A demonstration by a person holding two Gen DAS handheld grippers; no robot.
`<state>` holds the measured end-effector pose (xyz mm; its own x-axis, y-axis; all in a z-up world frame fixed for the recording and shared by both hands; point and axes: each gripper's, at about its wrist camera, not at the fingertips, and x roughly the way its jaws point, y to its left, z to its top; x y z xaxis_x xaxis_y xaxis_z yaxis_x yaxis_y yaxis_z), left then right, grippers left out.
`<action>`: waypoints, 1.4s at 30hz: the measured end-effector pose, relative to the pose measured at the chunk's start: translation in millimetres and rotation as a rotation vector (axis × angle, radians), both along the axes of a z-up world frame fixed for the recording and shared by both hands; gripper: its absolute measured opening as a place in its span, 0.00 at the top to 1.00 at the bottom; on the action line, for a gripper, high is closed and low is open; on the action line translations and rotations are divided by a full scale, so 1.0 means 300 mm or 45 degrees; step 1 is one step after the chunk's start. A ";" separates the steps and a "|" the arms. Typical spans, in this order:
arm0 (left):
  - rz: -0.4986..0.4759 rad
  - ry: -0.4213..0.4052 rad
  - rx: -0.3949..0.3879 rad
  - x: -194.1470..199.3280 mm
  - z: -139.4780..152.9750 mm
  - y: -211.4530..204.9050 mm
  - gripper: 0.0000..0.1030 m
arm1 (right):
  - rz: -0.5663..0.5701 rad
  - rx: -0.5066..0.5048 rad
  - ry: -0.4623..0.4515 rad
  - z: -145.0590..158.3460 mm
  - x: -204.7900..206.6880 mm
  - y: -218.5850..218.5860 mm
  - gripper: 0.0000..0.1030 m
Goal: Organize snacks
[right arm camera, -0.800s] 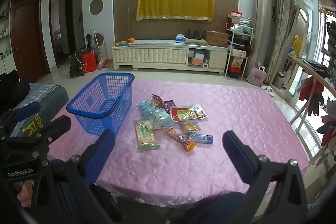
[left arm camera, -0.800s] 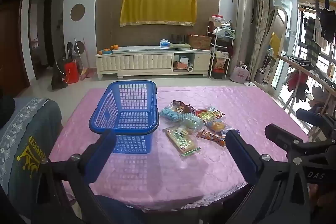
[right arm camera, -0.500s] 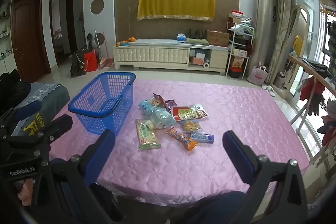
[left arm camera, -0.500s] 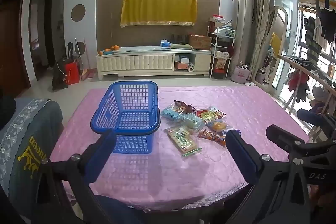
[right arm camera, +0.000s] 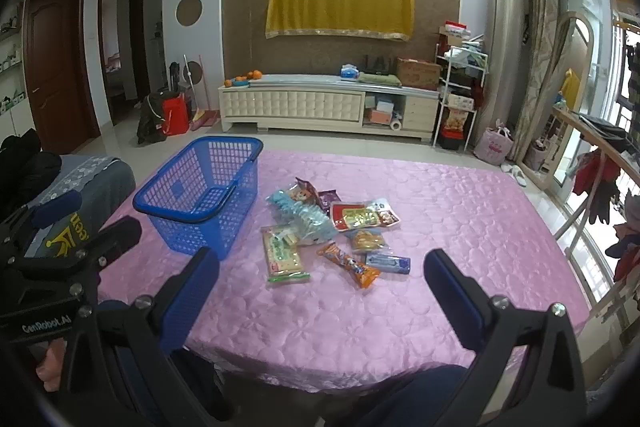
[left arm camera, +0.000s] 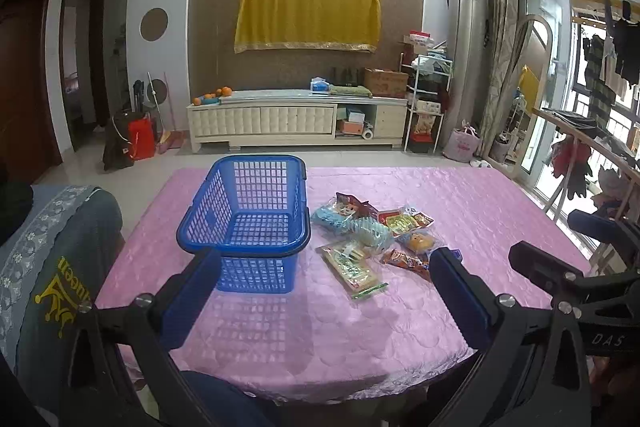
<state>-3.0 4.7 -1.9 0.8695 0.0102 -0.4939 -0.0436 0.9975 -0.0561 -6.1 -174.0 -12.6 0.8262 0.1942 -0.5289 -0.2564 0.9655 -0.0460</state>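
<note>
An empty blue plastic basket [left arm camera: 248, 223] [right arm camera: 204, 195] stands on the left part of a pink quilted table [left arm camera: 460, 211] [right arm camera: 460, 211]. Right of it lies a pile of several snack packets [left arm camera: 372, 235] [right arm camera: 332, 227]: a light blue bag [right arm camera: 298, 213], a green-and-white flat pack [right arm camera: 282, 255], a red-and-yellow pack [right arm camera: 362, 215], an orange bar [right arm camera: 348, 265] and a small blue pack [right arm camera: 387, 262]. My left gripper [left arm camera: 322, 269] hovers open over the near table edge, in front of the basket. Over that same edge my right gripper [right arm camera: 320, 269] is open too, with nothing between its fingers.
A chair with a grey cover [left arm camera: 52, 259] stands at the table's left side. Behind the table are a white TV cabinet [left arm camera: 296, 121], a shelf rack [left arm camera: 426, 107] and a drying rack [left arm camera: 580, 163] at right. The person's dark-clothed legs [right arm camera: 400, 399] show below the table edge.
Both views have drifted only slightly; the basket and snacks sit a touch further right in each picture. Nothing on the table has moved and both grippers stay open.
</note>
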 end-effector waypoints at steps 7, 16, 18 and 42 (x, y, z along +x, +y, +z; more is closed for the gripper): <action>-0.003 0.007 -0.001 -0.004 -0.003 -0.005 0.00 | -0.002 -0.002 0.002 -0.001 0.000 0.000 0.00; -0.008 0.003 -0.002 -0.005 0.000 -0.006 0.00 | 0.006 0.000 -0.001 -0.003 -0.008 -0.004 0.00; -0.007 0.002 0.003 -0.007 0.001 -0.008 0.00 | 0.006 -0.001 0.001 -0.004 -0.009 -0.004 0.00; 0.003 0.008 -0.012 -0.016 -0.001 -0.006 0.00 | 0.018 0.004 0.010 0.000 -0.018 0.006 0.00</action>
